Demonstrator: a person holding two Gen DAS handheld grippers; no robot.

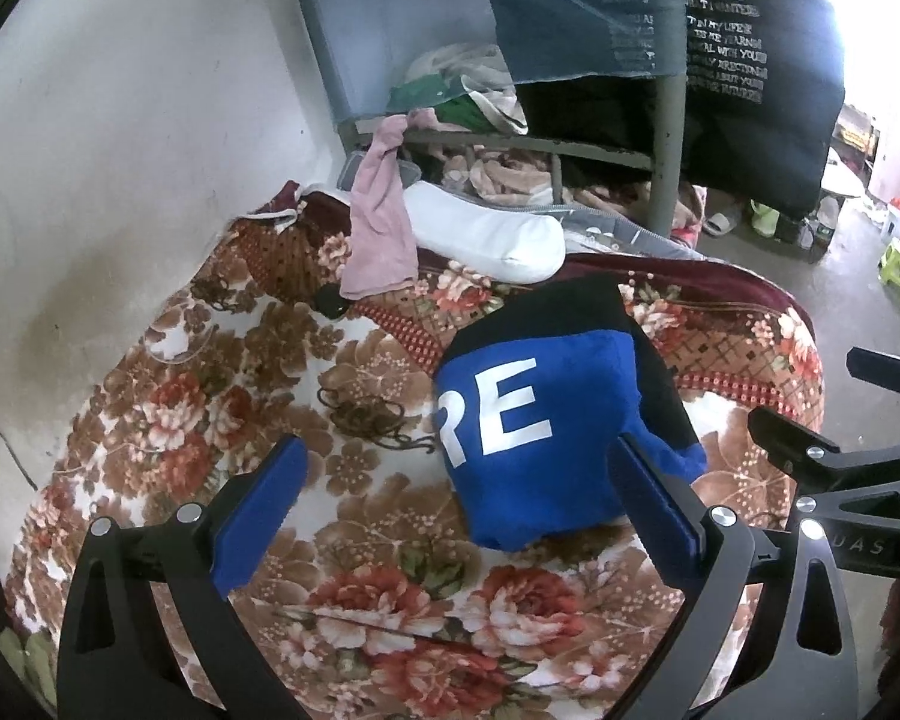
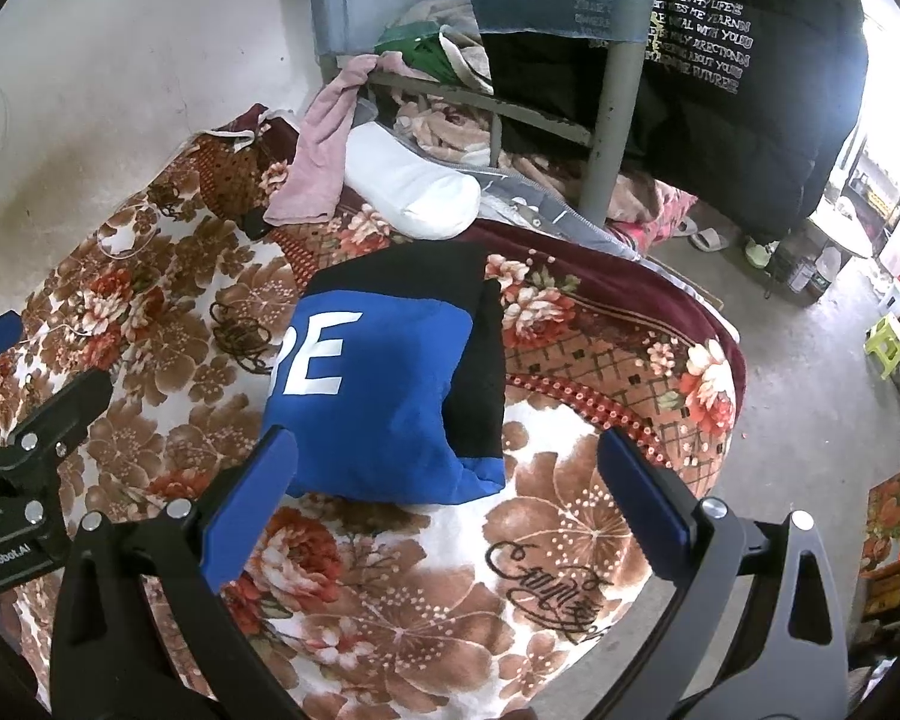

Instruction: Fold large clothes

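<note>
The blue-and-black garment [image 1: 546, 420] is seen as a compact folded bundle on the floral blanket [image 1: 210, 390], approx. mid-bed and toward the bed's outer (floor-side) edge, white letters facing up, black panel along its far and right sides. The left gripper [image 1: 456, 498] is held just short of the bundle's near edge, jaws spread wide, nothing held; its right finger overlaps the bundle's near-right corner in the left wrist view, but contact cannot be confirmed. The right gripper [image 2: 450, 486] is likewise fully spread and empty, positioned at the near edge w/ the bundle's lower corner between its fingers. Step in hand is judged to be the end of the fold seq.: the item appears already reduced to a small packet, so either a final tidy or a transfer is expected. For the next move, a low approach is called for, w/ one finger slid under the near hem so all layers are caught together; a top-only pinch is likely to let the fold open. The pink cloth [image 1: 378, 228] and white pillow [image 1: 486, 234] near the bed's far end are well apart and need no clearance.
</note>
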